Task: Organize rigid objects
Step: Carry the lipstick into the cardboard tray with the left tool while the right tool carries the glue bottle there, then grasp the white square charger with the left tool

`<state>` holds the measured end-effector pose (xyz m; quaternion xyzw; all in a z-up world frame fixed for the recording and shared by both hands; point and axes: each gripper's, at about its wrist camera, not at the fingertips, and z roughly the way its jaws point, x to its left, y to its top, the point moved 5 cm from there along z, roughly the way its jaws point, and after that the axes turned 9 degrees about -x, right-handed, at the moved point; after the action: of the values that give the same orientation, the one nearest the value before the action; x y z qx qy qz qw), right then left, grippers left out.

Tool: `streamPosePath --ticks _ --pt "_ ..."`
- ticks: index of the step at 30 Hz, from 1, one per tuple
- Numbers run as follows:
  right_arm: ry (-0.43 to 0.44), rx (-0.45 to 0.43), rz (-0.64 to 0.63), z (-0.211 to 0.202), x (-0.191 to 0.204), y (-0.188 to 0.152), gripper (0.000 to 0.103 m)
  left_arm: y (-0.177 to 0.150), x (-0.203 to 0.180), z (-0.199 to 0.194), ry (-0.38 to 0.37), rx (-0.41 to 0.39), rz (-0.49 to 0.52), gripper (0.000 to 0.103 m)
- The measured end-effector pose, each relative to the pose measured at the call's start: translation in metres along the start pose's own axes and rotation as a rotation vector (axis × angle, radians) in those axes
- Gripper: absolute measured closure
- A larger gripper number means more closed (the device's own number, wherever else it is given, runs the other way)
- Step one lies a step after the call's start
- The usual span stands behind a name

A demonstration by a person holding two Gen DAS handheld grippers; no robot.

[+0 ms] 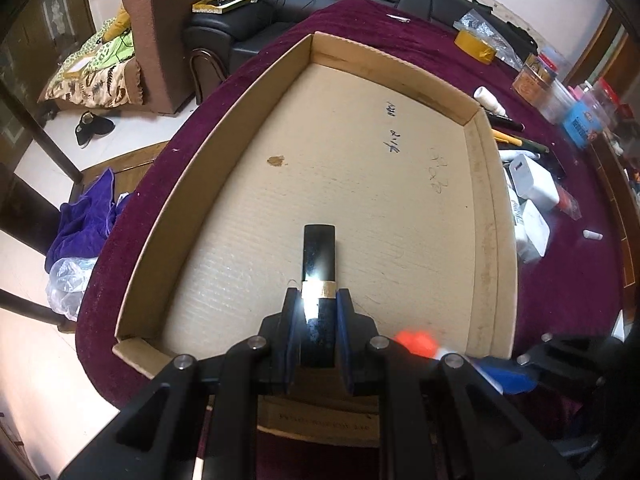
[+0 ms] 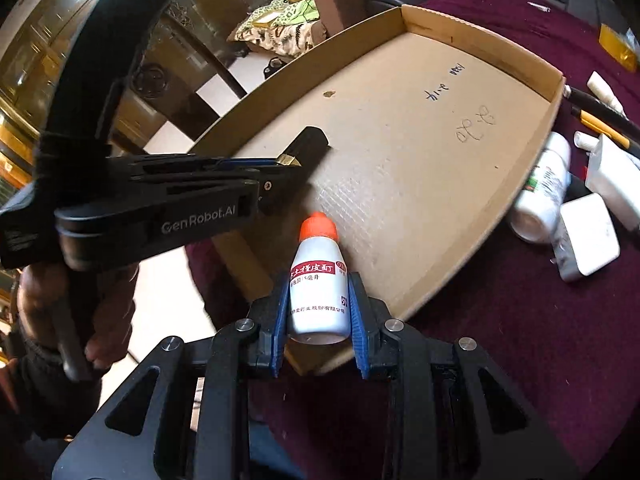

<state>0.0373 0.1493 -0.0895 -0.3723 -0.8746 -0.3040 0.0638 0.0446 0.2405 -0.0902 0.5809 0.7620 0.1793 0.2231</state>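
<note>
Between the left gripper's (image 1: pixel 319 300) blue-padded fingers (image 1: pixel 291 332) sits a glossy black rectangular tube with a gold band (image 1: pixel 319 264), clamped tight, its far end reaching out over the floor of the shallow cardboard tray (image 1: pixel 224 128). The right gripper (image 2: pixel 319 300) is closed on a smooth white plastic bottle with an orange cap (image 2: pixel 318 276), held above the tray's near edge. Beyond the right fingers (image 2: pixel 357 320), outside the tray wall on the plush maroon counter (image 2: pixel 520 320), lie a white medicine bottle (image 2: pixel 540 192), white chargers (image 2: pixel 586 236) and what look like pens (image 2: pixel 600 126).
</note>
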Motion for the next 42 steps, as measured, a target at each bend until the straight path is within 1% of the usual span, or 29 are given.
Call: streamPosePath --ticks 2,3,6,8,9,10,11,12,13,15,17,19,21,24,26,27,29,31,34,36,38,39,40,41,42 --pt "-0.051 -0.031 -0.032 -0.004 0.004 -0.001 0.075 -0.001 0.001 0.001 0.012 -0.009 0.003 0.087" --pt "-0.061 -0.046 -0.023 -0.005 0.004 -0.001 0.075 -0.001 0.002 0.0 0.012 -0.012 0.003 0.087" --pt "-0.072 -0.097 -0.017 -0.006 0.006 -0.002 0.075 -0.001 0.001 -0.001 0.013 -0.025 -0.002 0.086" --pt "-0.066 -0.125 -0.011 -0.014 0.008 -0.009 0.075 -0.001 -0.002 -0.002 0.019 -0.037 0.008 0.084" --pt "-0.067 -0.135 -0.015 -0.019 0.009 -0.01 0.073 -0.001 -0.003 -0.002 0.016 -0.04 0.008 0.079" --pt "-0.068 -0.152 -0.016 -0.023 0.012 -0.014 0.064 -0.001 -0.004 -0.002 0.005 -0.046 0.002 0.075" --pt "-0.062 -0.177 -0.016 -0.029 0.012 -0.015 0.057 0.0 -0.005 -0.003 -0.002 -0.054 -0.004 0.073" --pt "-0.058 -0.204 -0.014 -0.034 0.009 -0.014 0.046 0.001 -0.006 -0.006 -0.016 -0.068 -0.017 0.066" --pt "-0.058 -0.228 0.002 -0.041 0.006 -0.015 0.046 0.002 -0.007 -0.009 -0.03 -0.081 -0.031 0.059" --pt "-0.019 -0.264 0.027 -0.056 0.003 -0.018 0.046 0.005 -0.01 -0.017 -0.053 -0.114 -0.06 0.053" --pt "0.018 -0.326 0.058 -0.076 -0.002 -0.022 0.046 0.009 -0.019 -0.028 -0.083 -0.153 -0.066 0.049" --pt "0.024 -0.378 0.11 -0.098 -0.015 -0.033 0.046 0.012 -0.035 -0.038 -0.11 -0.189 -0.041 0.044" --pt "-0.017 -0.4 0.171 -0.112 -0.036 -0.045 0.046 0.014 -0.057 -0.044 -0.132 -0.211 0.011 0.038" --pt "-0.06 -0.431 0.289 -0.137 -0.073 -0.069 0.046 0.012 -0.096 -0.044 -0.166 -0.221 0.11 0.038" --pt "-0.09 -0.443 0.338 -0.143 -0.094 -0.075 0.046 0.01 -0.121 -0.039 -0.188 -0.209 0.174 0.038" --pt "-0.116 -0.445 0.357 -0.147 -0.104 -0.082 0.046 0.009 -0.129 -0.037 -0.197 -0.202 0.198 0.038" --pt "-0.186 -0.451 0.402 -0.156 -0.127 -0.093 0.046 0.008 -0.155 -0.028 -0.219 -0.18 0.278 0.038" --pt "-0.239 -0.464 0.447 -0.16 -0.147 -0.102 0.046 0.008 -0.176 -0.019 -0.212 -0.173 0.351 0.038" --pt "-0.261 -0.492 0.51 -0.163 -0.173 -0.111 0.046 0.009 -0.2 -0.001 -0.209 -0.143 0.44 0.038" --pt "-0.285 -0.488 0.532 -0.165 -0.181 -0.117 0.046 0.014 -0.21 0.013 -0.211 -0.109 0.468 0.038" --pt "-0.291 -0.484 0.548 -0.157 -0.191 -0.12 0.046 0.018 -0.22 0.029 -0.228 -0.063 0.488 0.038" --pt "-0.29 -0.476 0.559 -0.153 -0.194 -0.122 0.046 0.018 -0.223 0.033 -0.222 -0.052 0.5 0.038" --pt "-0.287 -0.468 0.572 -0.15 -0.197 -0.123 0.046 0.019 -0.226 0.041 -0.2 -0.036 0.526 0.038" --pt "-0.288 -0.482 0.561 -0.151 -0.195 -0.12 0.046 0.022 -0.229 0.044 -0.173 -0.053 0.553 0.038" --pt "-0.292 -0.488 0.548 -0.152 -0.193 -0.119 0.046 0.023 -0.231 0.046 -0.161 -0.047 0.566 0.038"
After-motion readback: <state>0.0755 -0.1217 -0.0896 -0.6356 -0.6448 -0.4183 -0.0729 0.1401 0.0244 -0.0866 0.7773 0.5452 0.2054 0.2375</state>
